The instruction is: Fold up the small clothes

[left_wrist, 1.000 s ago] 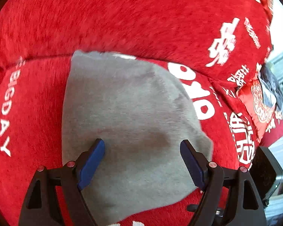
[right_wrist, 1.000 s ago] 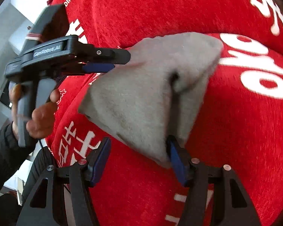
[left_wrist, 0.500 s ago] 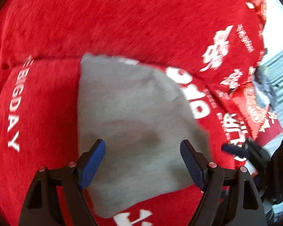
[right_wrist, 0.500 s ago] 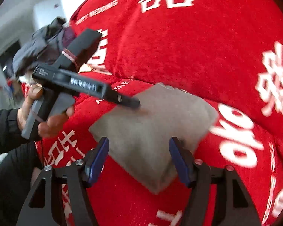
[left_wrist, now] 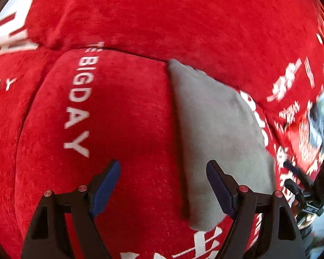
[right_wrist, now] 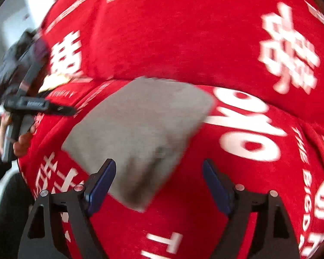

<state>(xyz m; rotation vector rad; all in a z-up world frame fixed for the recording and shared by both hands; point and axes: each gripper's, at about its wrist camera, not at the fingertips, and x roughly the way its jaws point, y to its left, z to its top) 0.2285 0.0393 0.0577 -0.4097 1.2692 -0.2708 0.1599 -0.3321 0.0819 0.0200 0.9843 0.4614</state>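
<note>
A small grey garment (left_wrist: 216,133) lies folded into a compact pad on a red cushion. In the left wrist view it sits right of centre, with my open, empty left gripper (left_wrist: 163,185) above the bare red fabric to its left. In the right wrist view the garment (right_wrist: 140,133) lies centre-left, and my open, empty right gripper (right_wrist: 158,183) hovers over its near corner without touching. The left gripper (right_wrist: 38,105) and the hand holding it show at the left edge there. The right gripper's body (left_wrist: 304,190) shows at the right edge of the left wrist view.
The red cushion (left_wrist: 118,112) with white lettering fills both views, with a red backrest (right_wrist: 183,32) behind it. A dark bundle of clothes (left_wrist: 319,127) lies far right on the sofa. The cushion's front edge drops off at the lower left (right_wrist: 21,172).
Both grippers have pulled back from the grey garment, which now lies flat. The left gripper has swung left off it; the right gripper has opened wider and let go of its edge.
</note>
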